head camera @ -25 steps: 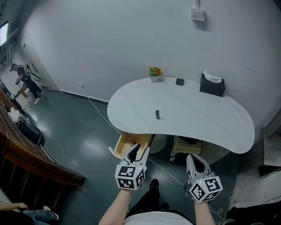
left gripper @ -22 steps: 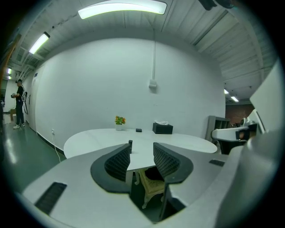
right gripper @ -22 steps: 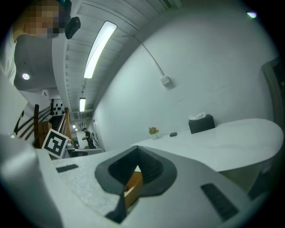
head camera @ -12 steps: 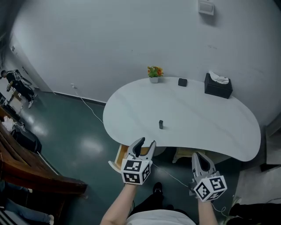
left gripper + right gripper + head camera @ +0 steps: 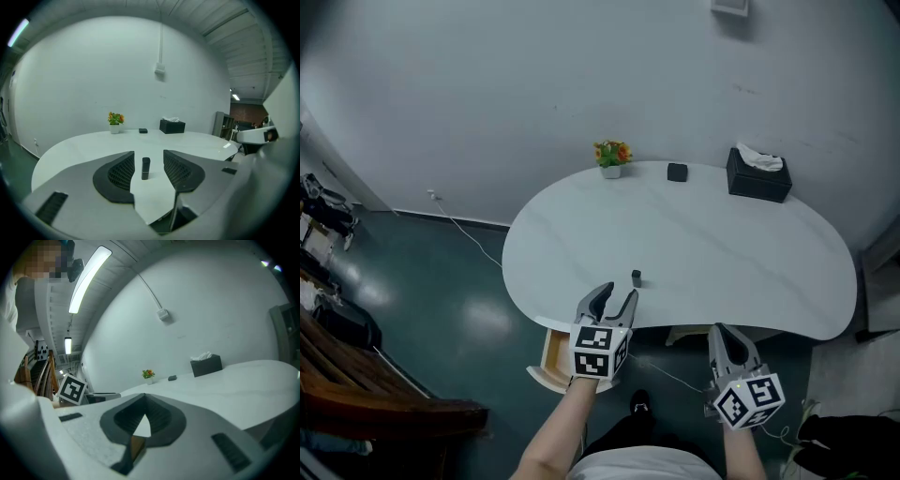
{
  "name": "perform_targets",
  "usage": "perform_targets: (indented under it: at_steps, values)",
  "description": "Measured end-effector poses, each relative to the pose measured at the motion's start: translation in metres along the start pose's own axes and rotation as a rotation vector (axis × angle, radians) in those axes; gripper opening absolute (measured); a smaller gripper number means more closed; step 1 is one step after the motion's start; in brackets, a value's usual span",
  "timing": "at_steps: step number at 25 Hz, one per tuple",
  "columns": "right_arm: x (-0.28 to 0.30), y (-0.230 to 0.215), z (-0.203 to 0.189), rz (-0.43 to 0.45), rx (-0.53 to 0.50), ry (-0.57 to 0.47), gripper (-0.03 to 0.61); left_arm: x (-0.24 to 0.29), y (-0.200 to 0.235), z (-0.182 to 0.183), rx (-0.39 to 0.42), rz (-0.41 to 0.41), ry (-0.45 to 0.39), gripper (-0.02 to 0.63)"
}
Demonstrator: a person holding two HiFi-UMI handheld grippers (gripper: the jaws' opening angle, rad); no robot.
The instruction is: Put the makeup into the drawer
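Note:
A small black makeup tube (image 5: 636, 277) stands upright near the front edge of the white table (image 5: 722, 253). My left gripper (image 5: 614, 298) hovers at that edge just short of the tube. Its jaws have just been opening and stand wide, with nothing pressed between them. In the left gripper view the tube (image 5: 145, 168) shows in the gap ahead of the left gripper (image 5: 148, 152). A wooden drawer (image 5: 547, 361) is pulled out below the table, partly hidden by my left hand. My right gripper (image 5: 724, 336) hangs shut in front of the table with its tips together (image 5: 144, 401).
At the table's far side stand a small potted flower (image 5: 610, 155), a flat black box (image 5: 677, 172) and a black tissue box (image 5: 758, 175). A white cable (image 5: 464, 230) runs over the green floor. A wooden railing (image 5: 375, 394) is at the lower left.
Both grippers moved forward toward the table. The left gripper went from over the drawer up to the table's edge, and its jaws opened wider. The right gripper stayed shut.

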State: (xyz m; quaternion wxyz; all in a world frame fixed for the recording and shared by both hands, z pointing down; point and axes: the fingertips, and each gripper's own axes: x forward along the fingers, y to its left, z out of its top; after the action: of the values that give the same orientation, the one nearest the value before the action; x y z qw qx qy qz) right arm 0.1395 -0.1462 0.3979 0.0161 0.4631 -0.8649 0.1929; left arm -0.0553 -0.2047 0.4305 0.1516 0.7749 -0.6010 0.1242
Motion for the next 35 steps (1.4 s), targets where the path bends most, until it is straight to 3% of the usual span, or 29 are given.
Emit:
perform_targets:
  at_steps: [4, 21, 29, 35]
  values:
    - [0.005, -0.007, -0.001, -0.031, 0.015, 0.003, 0.002, 0.025, -0.001, -0.006, 0.046, -0.025, 0.058, 0.199]
    - [0.017, -0.023, -0.012, -0.115, 0.075, 0.024, 0.002, 0.079, 0.002, -0.023, 0.083, -0.093, 0.187, 0.181]
    - [0.019, -0.026, -0.013, -0.133, 0.084, 0.028, 0.002, 0.090, 0.001, -0.033, 0.099, -0.111, 0.239, 0.158]
    - [0.019, -0.028, -0.015, -0.136, 0.087, 0.028, 0.002, 0.091, 0.002, -0.034, 0.102, -0.099, 0.242, 0.100]
